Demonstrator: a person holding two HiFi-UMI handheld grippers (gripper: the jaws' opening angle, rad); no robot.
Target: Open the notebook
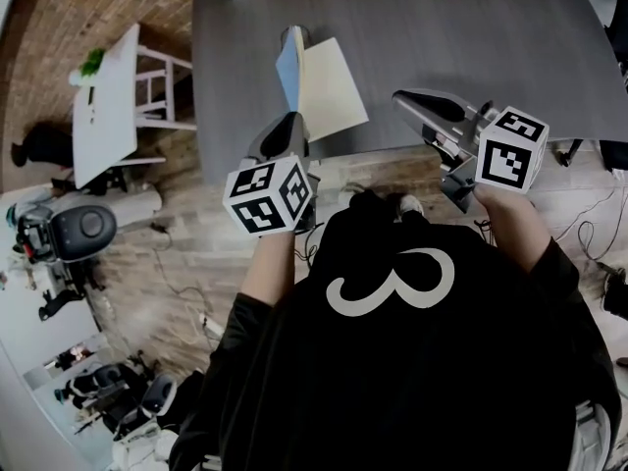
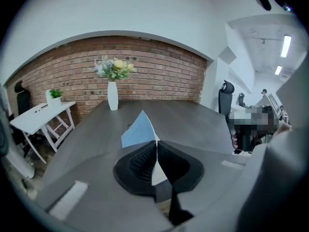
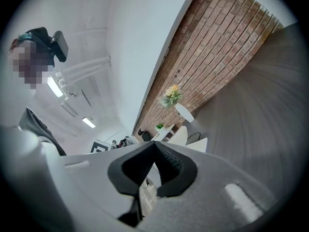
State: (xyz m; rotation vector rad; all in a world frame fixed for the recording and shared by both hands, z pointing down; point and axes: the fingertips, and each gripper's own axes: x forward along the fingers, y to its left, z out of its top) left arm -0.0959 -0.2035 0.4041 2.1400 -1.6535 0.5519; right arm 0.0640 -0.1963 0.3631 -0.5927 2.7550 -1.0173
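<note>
The notebook (image 1: 332, 88) lies near the front edge of the dark grey table (image 1: 471, 37), with a cream page facing up. Its blue cover (image 1: 289, 65) stands lifted, almost upright, at the notebook's left side. My left gripper (image 1: 291, 123) is shut on the cover's near edge. In the left gripper view the blue cover (image 2: 137, 129) rises from between the pads, and its pale inner side shows between the shut jaws of the left gripper (image 2: 157, 142). My right gripper (image 1: 402, 97) hovers to the right of the notebook, apart from it. The right gripper (image 3: 155, 143) has its tips together with nothing between them.
A white vase with flowers (image 2: 112, 94) stands at the table's far end before a brick wall (image 2: 159, 71). A white side table (image 1: 108, 106) stands left of the grey table. Cables (image 1: 589, 226) lie on the wooden floor. A person (image 2: 248, 129) sits at the right.
</note>
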